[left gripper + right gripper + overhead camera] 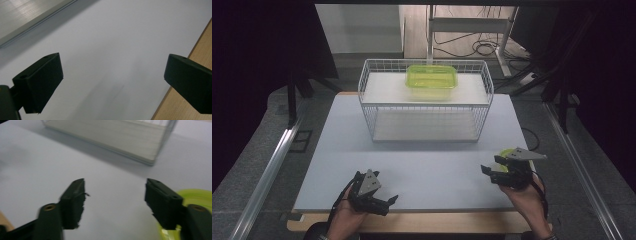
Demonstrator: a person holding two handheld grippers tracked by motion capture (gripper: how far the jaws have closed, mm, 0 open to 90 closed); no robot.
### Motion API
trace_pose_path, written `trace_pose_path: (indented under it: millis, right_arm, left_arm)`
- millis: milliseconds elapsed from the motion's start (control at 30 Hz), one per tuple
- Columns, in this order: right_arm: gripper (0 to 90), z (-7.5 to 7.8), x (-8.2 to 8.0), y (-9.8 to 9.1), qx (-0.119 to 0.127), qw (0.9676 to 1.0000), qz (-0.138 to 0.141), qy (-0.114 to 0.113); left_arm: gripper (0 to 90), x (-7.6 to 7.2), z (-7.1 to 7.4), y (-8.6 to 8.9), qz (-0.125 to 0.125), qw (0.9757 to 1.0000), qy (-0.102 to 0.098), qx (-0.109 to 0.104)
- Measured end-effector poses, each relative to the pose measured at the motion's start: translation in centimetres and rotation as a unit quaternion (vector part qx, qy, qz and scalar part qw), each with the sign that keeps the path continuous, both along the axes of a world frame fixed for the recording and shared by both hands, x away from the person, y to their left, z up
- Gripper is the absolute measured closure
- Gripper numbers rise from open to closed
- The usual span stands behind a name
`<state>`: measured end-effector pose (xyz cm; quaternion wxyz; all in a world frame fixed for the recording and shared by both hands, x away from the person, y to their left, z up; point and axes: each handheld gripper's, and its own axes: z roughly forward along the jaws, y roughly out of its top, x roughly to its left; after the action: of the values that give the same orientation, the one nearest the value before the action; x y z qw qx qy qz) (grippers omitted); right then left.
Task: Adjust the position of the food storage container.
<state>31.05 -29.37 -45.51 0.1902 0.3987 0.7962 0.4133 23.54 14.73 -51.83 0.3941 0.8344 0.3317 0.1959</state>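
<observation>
My left gripper (390, 202) rests low over the near left of the white table top (427, 160), held by a hand. In the left gripper view its jaws stand wide apart (112, 65) with bare table between them. My right gripper (488, 173) hovers at the near right, its jaws parted (115, 187) with nothing between them. A yellow-green round plastic piece (506, 152) lies on the table just behind it, and shows beside the right-hand jaw (200, 196) in the right gripper view. A yellow-green lidded container (432, 76) sits on the top shelf of a white wire rack (424, 104).
The wire rack (112, 135) stands at the far middle of the table, with a lower shelf under the top one. A wooden strip (200, 47) runs along the table's near edge. Metal rails flank the table, and cables and a stand lie on the floor behind it.
</observation>
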Motion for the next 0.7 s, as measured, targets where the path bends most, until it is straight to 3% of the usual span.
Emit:
trace_pose_path:
  millis: [167, 333, 700]
  right_arm:
    - [69.8, 0.2, 0.7, -2.5, -0.007, 0.9993, -0.035, 0.007]
    - [87.4, 0.4, 1.4, -4.7, -0.021, 0.9971, -0.073, 0.006]
    - [89.2, 0.2, 2.0, -9.5, -0.026, 0.9873, -0.157, 0.007]
  left_arm:
    - [2.3, 0.0, 0.0, -0.1, -0.002, 1.0000, 0.000, 0.002]
    - [2.3, 0.0, -0.1, -0.2, -0.004, 1.0000, 0.001, 0.005]
    - [2.4, 0.0, -0.2, -0.3, -0.007, 0.9999, 0.003, 0.012]
